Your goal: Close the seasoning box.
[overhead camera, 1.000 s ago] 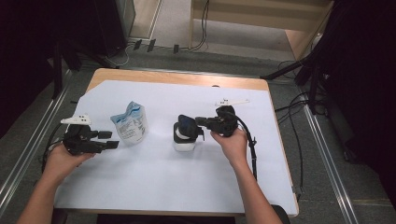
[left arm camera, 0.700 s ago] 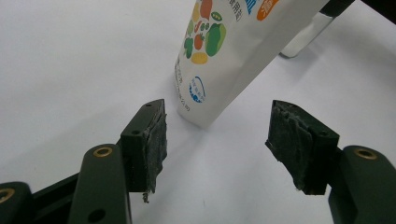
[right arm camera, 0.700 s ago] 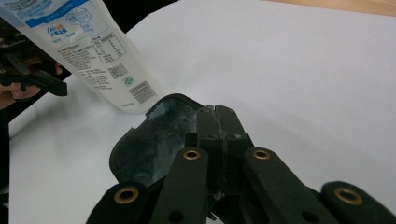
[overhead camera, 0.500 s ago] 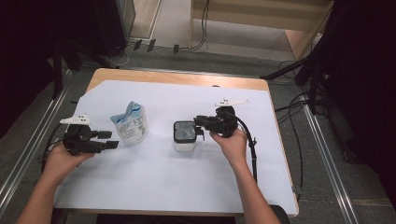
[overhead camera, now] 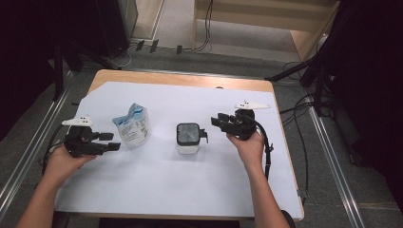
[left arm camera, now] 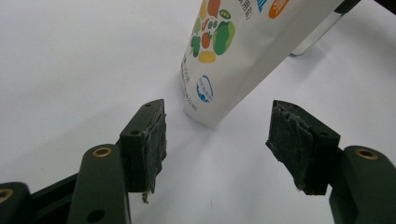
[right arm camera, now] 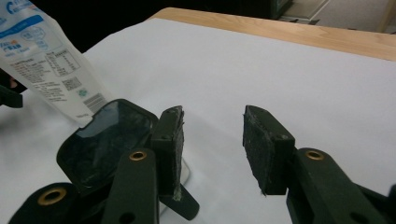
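Observation:
A white pouch [overhead camera: 132,126] with blue print stands left of centre on the white sheet. A small clear container [overhead camera: 188,137] with a dark lid stands upright at the middle. My left gripper [overhead camera: 114,141] is open just left of the pouch, pointing at it; in the left gripper view the pouch [left arm camera: 233,51] stands just beyond the open left gripper [left arm camera: 229,140]. My right gripper [overhead camera: 216,122] sits a short way right of the container. Its jaws have just been opening and nothing is between them. In the right gripper view the lid [right arm camera: 109,140] lies left of the right gripper [right arm camera: 212,140].
The white sheet [overhead camera: 157,190] covers most of the wooden table [overhead camera: 180,78], whose far edge shows bare. Metal rails run along both sides of the table, and cables [overhead camera: 304,142] lie on the floor to the right.
The right gripper let go of the container, opened and drew back to the right. The container went from tilted to upright. The left gripper and the pouch stayed put.

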Motion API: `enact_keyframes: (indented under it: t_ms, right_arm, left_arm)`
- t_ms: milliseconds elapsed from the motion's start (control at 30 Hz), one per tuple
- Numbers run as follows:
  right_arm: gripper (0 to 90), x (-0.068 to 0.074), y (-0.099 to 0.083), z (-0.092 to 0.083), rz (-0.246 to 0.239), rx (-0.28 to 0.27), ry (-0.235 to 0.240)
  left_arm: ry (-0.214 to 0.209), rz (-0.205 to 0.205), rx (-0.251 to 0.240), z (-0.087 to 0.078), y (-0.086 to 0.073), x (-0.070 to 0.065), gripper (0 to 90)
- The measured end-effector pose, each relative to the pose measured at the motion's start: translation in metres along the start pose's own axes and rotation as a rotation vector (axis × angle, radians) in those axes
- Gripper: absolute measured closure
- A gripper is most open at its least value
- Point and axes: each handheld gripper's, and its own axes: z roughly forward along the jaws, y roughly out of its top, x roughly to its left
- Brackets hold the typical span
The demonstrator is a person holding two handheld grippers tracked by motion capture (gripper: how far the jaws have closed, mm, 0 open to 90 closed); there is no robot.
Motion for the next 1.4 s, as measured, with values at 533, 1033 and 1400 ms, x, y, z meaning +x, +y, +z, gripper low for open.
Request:
enact_keyframes:
  t_ms: [533,1033,1400]
  right_arm:
    - [52.3,-0.020,-0.024,-0.022,-0.009,-0.014,-0.114]
    - [52.7,-0.029,-0.053,-0.044,0.011,-0.001,-0.159]
    - [51.6,-0.030,-0.061,-0.043,-0.002,0.017,-0.162]
  left_arm:
    - [0.019,0.002,0.017,0.004,0.002,0.005,37.5]
    - [0.012,0.004,0.012,0.005,0.002,0.006,37.4]
    - [0.007,0.009,0.013,0.006,0.003,0.006,37.2]
